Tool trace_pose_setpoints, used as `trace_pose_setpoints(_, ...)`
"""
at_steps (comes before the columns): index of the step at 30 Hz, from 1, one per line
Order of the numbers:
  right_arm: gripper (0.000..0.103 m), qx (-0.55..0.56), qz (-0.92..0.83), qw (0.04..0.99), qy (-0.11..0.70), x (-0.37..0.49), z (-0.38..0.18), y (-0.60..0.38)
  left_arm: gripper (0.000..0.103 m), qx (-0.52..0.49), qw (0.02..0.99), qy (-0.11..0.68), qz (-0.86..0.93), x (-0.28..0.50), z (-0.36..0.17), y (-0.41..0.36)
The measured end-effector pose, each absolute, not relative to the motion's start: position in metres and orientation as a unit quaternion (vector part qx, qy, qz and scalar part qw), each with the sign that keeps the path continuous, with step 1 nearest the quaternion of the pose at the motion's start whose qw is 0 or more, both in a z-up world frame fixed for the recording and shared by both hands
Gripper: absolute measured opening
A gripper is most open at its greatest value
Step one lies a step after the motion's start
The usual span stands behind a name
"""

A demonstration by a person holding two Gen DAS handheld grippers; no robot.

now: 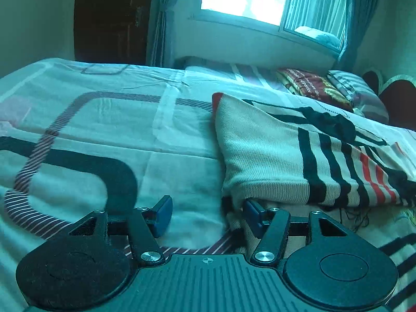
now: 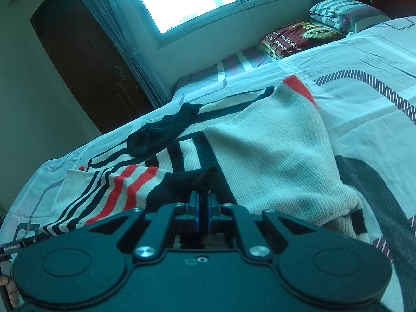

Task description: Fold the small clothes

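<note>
Bedroom: patterned bedsheet point(image 1: 109, 119) as folding surface.
Striped knit sweater point(image 1: 262, 156): spread at 2 o'clock, partly folded.
Right gripper point(image 2: 203, 202): fingers pinched on black hem, for lifting.
Left gripper point(image 1: 206, 214): fingers apart, straddling cream edge, unclamped.

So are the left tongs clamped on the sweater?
No, the left tongs stand open, one pad beside the striped sweater edge, not pinching it.

Black tongs point(image 1: 206, 214) with blue pads point(image 1: 163, 215), silver screws, ribbed base and round side discs.
</note>
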State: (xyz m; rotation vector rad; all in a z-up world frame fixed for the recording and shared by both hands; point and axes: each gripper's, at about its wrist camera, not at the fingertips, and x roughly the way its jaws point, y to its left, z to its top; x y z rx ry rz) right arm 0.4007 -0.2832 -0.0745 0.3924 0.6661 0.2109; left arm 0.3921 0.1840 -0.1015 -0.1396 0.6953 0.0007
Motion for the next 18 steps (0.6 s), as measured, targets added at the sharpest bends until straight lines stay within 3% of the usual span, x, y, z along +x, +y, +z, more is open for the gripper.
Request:
trace_pose_setpoints(6,0.007,0.184,0.107,0.924,0.318,0.402,-0.068,-0.286,0.060,-0.087,0.955,0.283,-0.004,0.387,-0.069,0.182)
trace_pose_setpoints(12,0.007,0.176,0.098,0.922,0.331,0.402,-0.072,-0.284,0.063,-0.046,0.931,0.361,-0.006,0.427,-0.103,0.160)
trace_pose_setpoints(17,0.008,0.164,0.094,0.924,0.332,0.401,-0.069,-0.286,0.065,-0.055,0.939,0.340,-0.013,0.422,-0.097,0.168)
trace_pose_setpoints(18,0.015,0.165,0.086,0.931,0.314,0.397,-0.063,-0.289,0.065,-0.053,0.943,0.328,-0.013,0.424,-0.091,0.170)
